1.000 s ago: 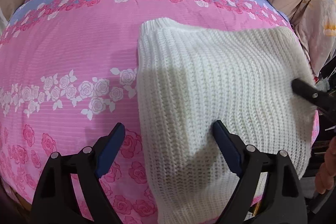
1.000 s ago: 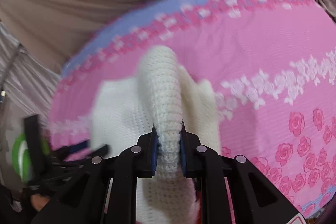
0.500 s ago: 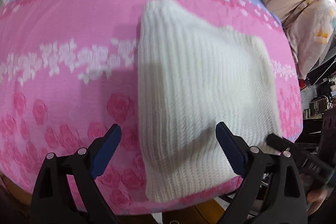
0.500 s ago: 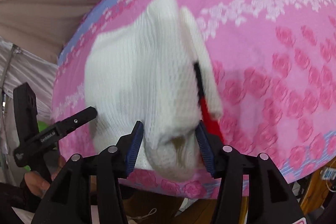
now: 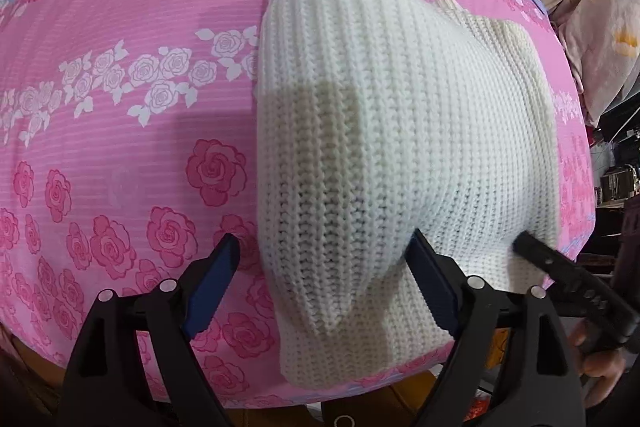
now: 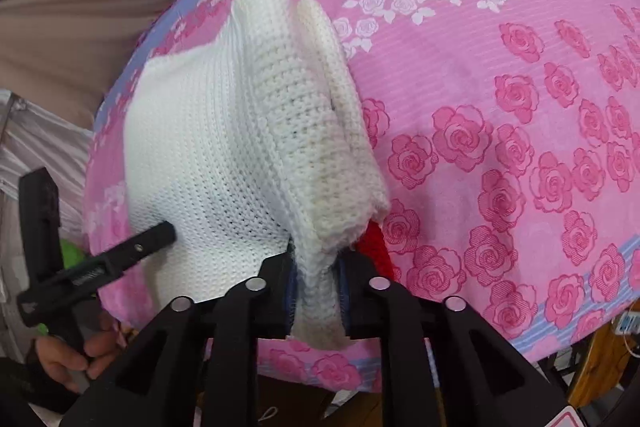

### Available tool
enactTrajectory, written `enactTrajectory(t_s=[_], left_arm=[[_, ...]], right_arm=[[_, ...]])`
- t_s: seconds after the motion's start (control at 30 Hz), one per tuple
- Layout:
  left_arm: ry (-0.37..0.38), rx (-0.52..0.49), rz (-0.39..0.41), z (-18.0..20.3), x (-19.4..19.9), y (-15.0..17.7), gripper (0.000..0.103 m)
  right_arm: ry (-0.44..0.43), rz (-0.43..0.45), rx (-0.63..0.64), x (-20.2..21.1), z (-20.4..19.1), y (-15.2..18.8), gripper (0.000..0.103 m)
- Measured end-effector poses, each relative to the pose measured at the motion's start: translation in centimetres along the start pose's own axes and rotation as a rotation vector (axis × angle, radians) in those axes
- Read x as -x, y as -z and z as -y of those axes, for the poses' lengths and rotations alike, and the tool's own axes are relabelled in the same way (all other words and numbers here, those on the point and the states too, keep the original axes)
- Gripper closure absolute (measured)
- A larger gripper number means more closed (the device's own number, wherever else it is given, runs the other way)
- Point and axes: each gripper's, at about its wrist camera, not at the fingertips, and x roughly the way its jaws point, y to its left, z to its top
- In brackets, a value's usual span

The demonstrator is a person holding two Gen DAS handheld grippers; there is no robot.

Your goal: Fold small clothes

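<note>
The white knit sweater (image 5: 400,131) lies folded on the pink rose-print bedspread (image 5: 120,131), near its front edge. We hold the right gripper (image 6: 318,285) with its jaws clamped on the sweater's near edge; a thick fold rises from that grip. A red piece of fabric (image 6: 374,247) shows just beside the clamped edge. We hold the left gripper (image 5: 320,279) with its jaws apart, straddling the sweater's near corner. In the right wrist view, a hand (image 6: 68,359) holds the left gripper's handle.
</note>
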Motion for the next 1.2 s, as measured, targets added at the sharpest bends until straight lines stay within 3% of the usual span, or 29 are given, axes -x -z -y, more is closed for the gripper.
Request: enactTrajectory(t_s=[0.1,0.17,0.27,0.37,0.43,0.5,0.53,0.57,0.63,0.67,0.83,0.93,0.97,1.03,1.07,1.1,1.2], left_arm=[[0.001,0.001,0.002,0.2,0.4,-0.2,0.02],[0.033,0.017,0.008,0.0,1.4,-0.3,0.021],[0.162,0.065,0.062,-0.6,3.5,-0.9,0.015],[0.261,0.15,0.119,-1.9,4.2,-2.3,0.01],[0.281,0.195,0.113,-2.6,3.3,-3.5,0.009],[0.254,0.232,0.094,-3.4,1.9,-4.3,0.009],[0.236,0.244,0.078,-3.7,1.2,-4.7,0.009],[0.223,0.25,0.071,-3.8,0.6,-4.8,0.009],[0.218,0.258,0.064,-4.2,0.0,-4.9,0.009],[0.219,0.259,0.063,-4.2,-0.2,-4.9,0.009],[0.157,0.235,0.079,-4.0,-0.6,-4.8,0.008],[0.147,0.231,0.074,-4.0,-0.9,-5.1,0.006],[0.154,0.232,0.068,-4.1,-0.9,-5.1,0.006],[0.171,0.236,0.053,-4.0,-0.8,-5.0,0.007],[0.182,0.235,0.058,-4.0,-0.6,-5.0,0.007],[0.199,0.235,0.066,-4.0,-0.3,-5.0,0.007],[0.264,0.28,0.063,-4.6,-0.7,-4.6,0.007]], right_arm=[[0.039,0.03,0.006,1.8,-0.4,-0.3,0.055],[0.043,0.073,0.007,3.4,-0.5,-0.6,0.048],[0.014,0.12,0.003,4.7,-0.7,-1.9,0.035],[0.03,0.147,0.034,4.0,-1.6,-3.8,0.032],[0.047,0.156,0.055,2.8,-1.9,-5.0,0.032],[0.064,0.124,0.05,1.2,-1.7,-6.0,0.032],[0.054,0.111,0.048,0.5,-1.9,-6.4,0.033],[0.026,0.106,0.048,0.0,-2.1,-6.7,0.04],[-0.036,0.093,0.053,-1.0,-2.4,-7.3,0.061],[-0.038,0.083,0.053,-1.4,-2.7,-7.4,0.086],[-0.057,0.149,0.15,0.5,-5.5,-8.3,0.088],[0.044,0.064,0.124,-2.6,-3.4,-8.4,0.084],[0.041,0.052,0.109,-3.4,-2.4,-8.1,0.085],[0.015,0.087,0.08,-2.0,-2.3,-7.7,0.072],[0.046,0.097,0.087,-1.3,-2.7,-7.5,0.049],[0.091,0.125,0.114,-0.6,-3.1,-7.1,0.033],[0.135,0.116,0.152,-1.2,-2.9,-6.3,0.027]])
